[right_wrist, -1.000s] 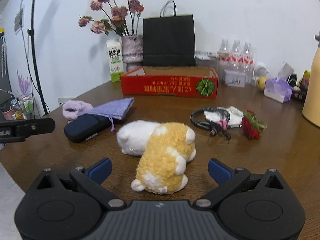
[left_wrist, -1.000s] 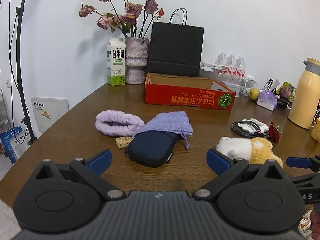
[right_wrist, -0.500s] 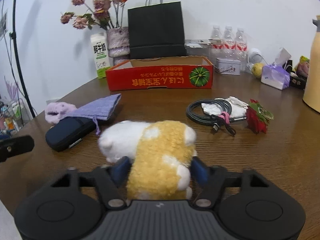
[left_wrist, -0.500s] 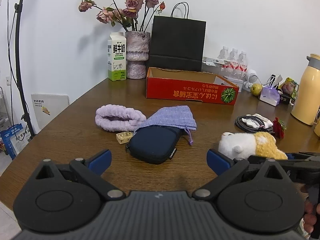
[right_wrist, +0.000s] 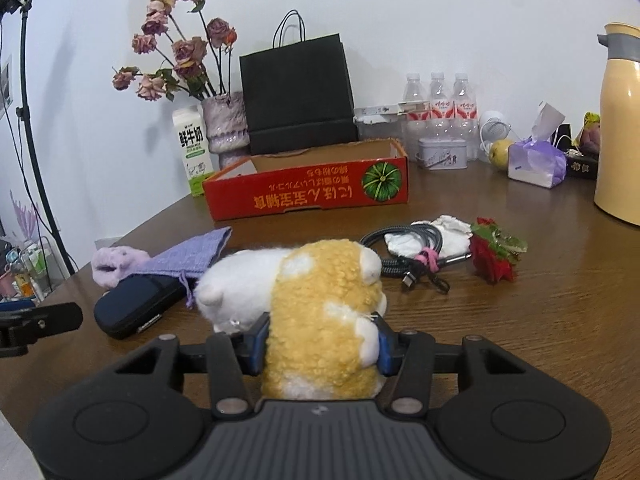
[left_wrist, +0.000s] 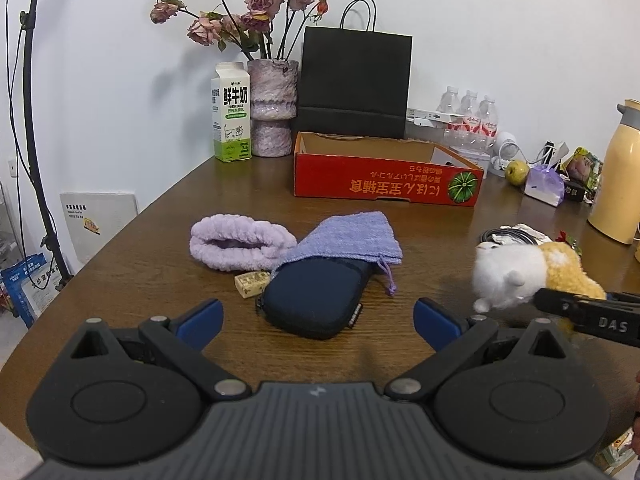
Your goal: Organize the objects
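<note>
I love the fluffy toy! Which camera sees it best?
The right wrist view: the plush toy fills the middle, yellow and white, squeezed between the right gripper's pads. The left wrist view shows it only small at the right edge, a bit blurred, with its lower part hidden behind that gripper.

We are holding the left gripper (left_wrist: 318, 320) wide open over the brown table (left_wrist: 152, 248), nothing between its blue pads. Just ahead a dark zip pouch (left_wrist: 316, 300) is lying half under a purple knit bag (left_wrist: 348, 236), with a lilac headband (left_wrist: 240, 246) and a small tan block (left_wrist: 252, 282) beside them. At right, the right gripper (left_wrist: 592, 314) is clamping the white-and-yellow plush toy (left_wrist: 528, 272). The red cardboard box (left_wrist: 384, 184) is sitting farther back.
</note>
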A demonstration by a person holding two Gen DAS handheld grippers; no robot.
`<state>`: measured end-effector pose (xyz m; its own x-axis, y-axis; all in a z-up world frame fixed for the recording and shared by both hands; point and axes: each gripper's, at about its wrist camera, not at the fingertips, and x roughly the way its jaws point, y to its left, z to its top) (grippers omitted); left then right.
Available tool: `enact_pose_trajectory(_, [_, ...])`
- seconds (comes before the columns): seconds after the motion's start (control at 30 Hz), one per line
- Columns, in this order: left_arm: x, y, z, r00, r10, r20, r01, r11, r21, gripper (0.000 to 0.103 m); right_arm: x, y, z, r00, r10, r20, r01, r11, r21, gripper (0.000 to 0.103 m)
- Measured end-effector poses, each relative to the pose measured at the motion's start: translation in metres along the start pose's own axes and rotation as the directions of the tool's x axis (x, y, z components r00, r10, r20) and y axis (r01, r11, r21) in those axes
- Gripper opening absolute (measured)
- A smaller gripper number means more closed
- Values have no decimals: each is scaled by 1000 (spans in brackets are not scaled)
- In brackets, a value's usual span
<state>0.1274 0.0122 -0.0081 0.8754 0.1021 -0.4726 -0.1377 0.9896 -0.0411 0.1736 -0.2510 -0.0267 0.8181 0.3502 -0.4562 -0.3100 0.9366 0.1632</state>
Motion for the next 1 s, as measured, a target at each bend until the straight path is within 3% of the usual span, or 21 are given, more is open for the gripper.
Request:
enact_pose_trajectory(0.73, [87,2,15,994,-7,-106,23,989,149,103,19,-24,19,997,-64,35,64,998,6,48])
enact_pose_trajectory(0.9, [106,-2,13,988,-35,-148,55,990,131,103,27,-32,22,996,-85,30,84,996,12,48])
enact_pose_trajectory(1.0, [103,-9,12,990,-54,-127,69,991,117,83,32,-35,21,996,-84,16,84,996,20,48])
